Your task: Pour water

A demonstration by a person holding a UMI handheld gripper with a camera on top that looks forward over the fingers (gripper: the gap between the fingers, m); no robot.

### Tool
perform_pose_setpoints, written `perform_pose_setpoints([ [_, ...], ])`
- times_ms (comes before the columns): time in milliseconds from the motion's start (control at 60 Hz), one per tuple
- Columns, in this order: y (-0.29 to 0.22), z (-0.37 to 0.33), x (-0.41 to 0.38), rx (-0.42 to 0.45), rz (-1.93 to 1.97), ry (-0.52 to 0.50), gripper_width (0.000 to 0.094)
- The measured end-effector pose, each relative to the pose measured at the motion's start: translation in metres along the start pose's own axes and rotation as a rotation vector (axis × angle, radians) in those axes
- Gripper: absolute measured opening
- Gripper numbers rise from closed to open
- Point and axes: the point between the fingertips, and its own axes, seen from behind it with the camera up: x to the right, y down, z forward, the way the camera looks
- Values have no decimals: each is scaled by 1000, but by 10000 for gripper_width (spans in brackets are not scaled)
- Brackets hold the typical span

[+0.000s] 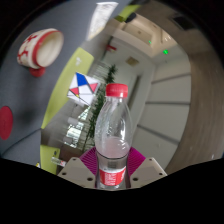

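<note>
A clear plastic water bottle [113, 135] with a red cap and a red label stands upright between my fingers. My gripper [111, 165] is shut on the bottle: both magenta pads [88, 160] press on its lower body just above the label. The bottle is lifted, and the view is tilted. A white cup with a red pattern [40, 47] lies beyond the bottle, to the upper left, on a grey surface.
A paper with a coloured geometric print [84, 90] lies on a green and white surface behind the bottle. A red round object [5, 122] shows at the far left. Pale walls or furniture [170, 85] with a small green light fill the right side.
</note>
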Motion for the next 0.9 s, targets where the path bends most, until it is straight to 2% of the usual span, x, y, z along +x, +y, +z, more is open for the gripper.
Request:
perform_pose_setpoints([
  [133, -65, -6, -36, 135, -220, -28, 336],
  [200, -77, -20, -58, 175, -290, -39, 339],
  [300, -96, -11, -68, 179, -334, -68, 335],
  [500, -76, -17, -43, 169, -208, -37, 337],
  [667, -40, -17, 28, 89, 308, -30, 333],
  [733, -24, -23, 42, 15, 578, -52, 336],
  [783, -14, -26, 36, -50, 808, -105, 337],
  [817, 2, -26, 36, -66, 977, -158, 337],
  [850, 6, -28, 32, -90, 1113, -186, 339],
  [867, -8, -29, 25, -109, 1163, -186, 339],
  [900, 5, -32, 20, -124, 1283, -229, 336],
])
